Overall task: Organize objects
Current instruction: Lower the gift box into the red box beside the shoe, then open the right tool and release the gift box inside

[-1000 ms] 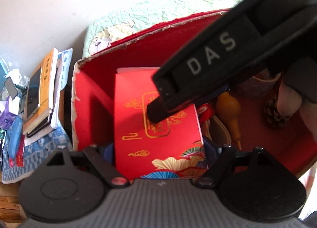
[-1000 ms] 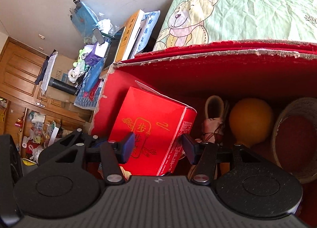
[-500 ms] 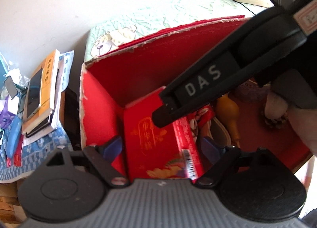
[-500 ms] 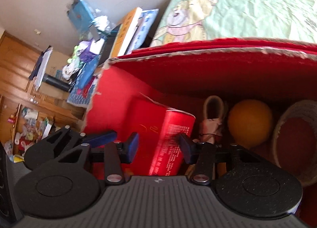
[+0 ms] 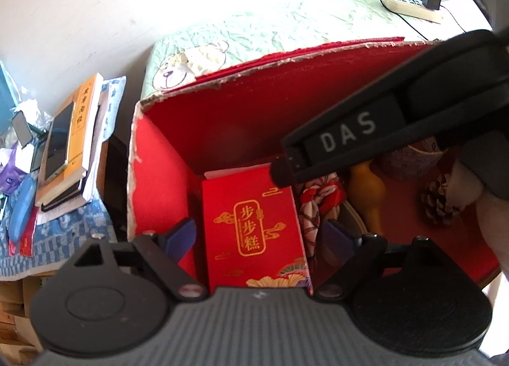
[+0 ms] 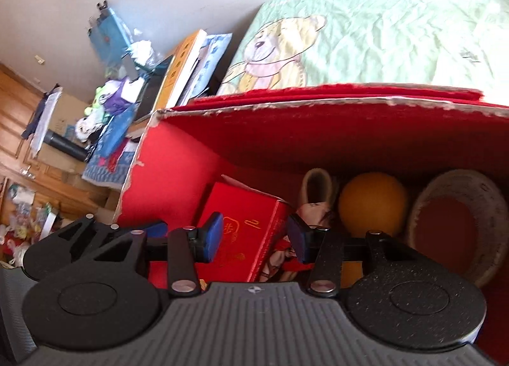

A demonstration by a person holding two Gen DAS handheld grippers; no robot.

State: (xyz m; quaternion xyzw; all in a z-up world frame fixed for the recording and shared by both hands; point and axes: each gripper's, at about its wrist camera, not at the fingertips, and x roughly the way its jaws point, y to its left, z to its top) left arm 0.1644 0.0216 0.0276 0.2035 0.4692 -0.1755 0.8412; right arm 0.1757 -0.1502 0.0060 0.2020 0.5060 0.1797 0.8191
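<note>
Count: 1 big red cardboard storage box w/ frayed rim (image 5: pixel 165 207), holding 1 flat red gift carton w/ gold characters (image 5: pixel 251 229), 1 red-white knotted cloth bundle (image 5: pixel 321 197), 1 smooth orange gourd (image 5: pixel 366 191), 1 woven round basket (image 6: pixel 458 226), 1 brown pine cone (image 5: pixel 439 203).

Box: felt-like red lining, torn pale edge. It sits by a crinkled green bedspread w/ bear print (image 6: pixel 350 38). Carton: glossy rectangular card, printed face up, lying at box's left end, close to left wall, w/ a gap. Gourd: rounded, matte. Basket: coarse weave, reddish inside.

Left gripper (image 5: pixel 259 235): blue-padded fingers (image 5: pixel 181 232) spread wide, one either side of carton, not touching it; carton sits between and below them. Right gripper (image 6: pixel 254 235): fingers (image 6: pixel 213 232) apart; in right wrist view the carton's top edge lies between them. Contact: can't tell. In left wrist view its black body lettered DAS hangs over carton's far right corner.

Off-box, left: 1 stack of books (image 5: pixel 70 146) on blue patterned cloth. Far right on the bed: 1 white power strip w/ black plug (image 5: pixel 413 0).
</note>
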